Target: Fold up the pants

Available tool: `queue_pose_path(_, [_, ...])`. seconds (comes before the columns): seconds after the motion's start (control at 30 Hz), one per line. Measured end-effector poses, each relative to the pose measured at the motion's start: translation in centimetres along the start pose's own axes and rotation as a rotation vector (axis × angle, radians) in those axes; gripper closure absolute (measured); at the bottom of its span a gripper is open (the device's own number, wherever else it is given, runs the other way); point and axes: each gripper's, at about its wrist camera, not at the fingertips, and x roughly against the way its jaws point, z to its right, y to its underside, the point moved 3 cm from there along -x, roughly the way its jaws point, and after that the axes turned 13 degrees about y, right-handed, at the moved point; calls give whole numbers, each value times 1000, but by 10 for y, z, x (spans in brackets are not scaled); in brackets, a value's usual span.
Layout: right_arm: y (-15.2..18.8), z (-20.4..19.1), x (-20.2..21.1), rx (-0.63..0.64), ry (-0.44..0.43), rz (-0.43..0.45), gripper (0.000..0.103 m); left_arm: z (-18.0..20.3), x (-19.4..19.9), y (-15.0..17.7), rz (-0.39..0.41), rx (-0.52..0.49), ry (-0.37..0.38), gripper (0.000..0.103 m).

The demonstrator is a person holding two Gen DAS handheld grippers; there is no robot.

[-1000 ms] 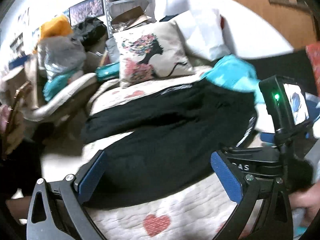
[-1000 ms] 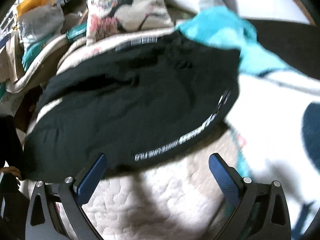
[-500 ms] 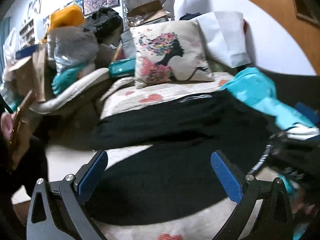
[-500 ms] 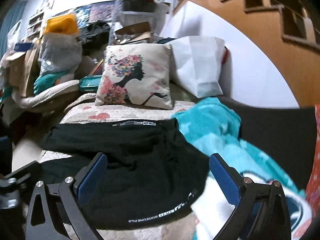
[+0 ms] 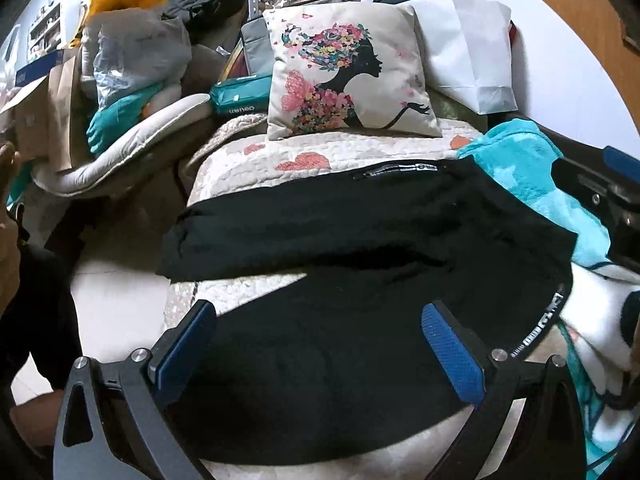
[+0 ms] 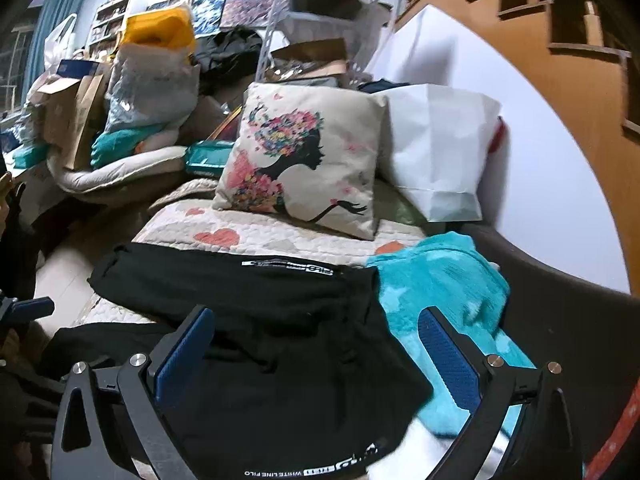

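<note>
Black pants (image 5: 360,232) lie spread across a quilted bedcover with pink hearts (image 5: 320,152), legs running to the left and apart, waistband with white lettering at the right. In the right wrist view the same pants (image 6: 256,312) fill the lower middle. My left gripper (image 5: 320,336) hovers open above the near leg, nothing between its blue pads. My right gripper (image 6: 316,344) is open too, held over the waist end of the pants. The right gripper's body (image 5: 604,196) shows at the right edge of the left wrist view.
A floral pillow (image 5: 348,72) and a white paper bag (image 5: 472,48) stand at the bed's head. A turquoise blanket (image 6: 444,280) lies right of the pants. Bags, boxes and a grey cushion (image 5: 132,136) pile up at the left. A person's hand (image 5: 8,168) is at the far left.
Both grippers have risen and tilted up from the bed. The right gripper drew back from the waistband to the right. The pants lie as before.
</note>
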Motion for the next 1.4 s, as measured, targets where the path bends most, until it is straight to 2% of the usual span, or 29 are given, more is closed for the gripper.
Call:
queue_pose_path(0.2, [-7,2,-21,-10,8,-16,0,-15,-7,-7,0,37,-23,0])
queue_pose_path(0.43, [-11,10,-10,-115,52,95,0,-31,-15,-8,12,60,-73,0])
queue_pose_path(0.53, [-10,8,-8,-108,72,114,0,-35,-18,-8,8,64,-84,0])
queue_pose_path(0.87, [-14,-16,-42,7,2,3,0,-40,-30,-15,-3,43,-85,0])
queue_pose_path(1.1, [-21,-24,-83,47,-52,-73,0,-55,-48,-24,-27,43,-102,0])
queue_pose_path(1.23, [-24,-28,-106,79,-66,-99,0,-70,-62,-30,-44,49,-122,0])
queue_pose_path(1.4, [-29,-20,-142,80,-129,-173,1,-100,-81,-46,-54,65,-133,0])
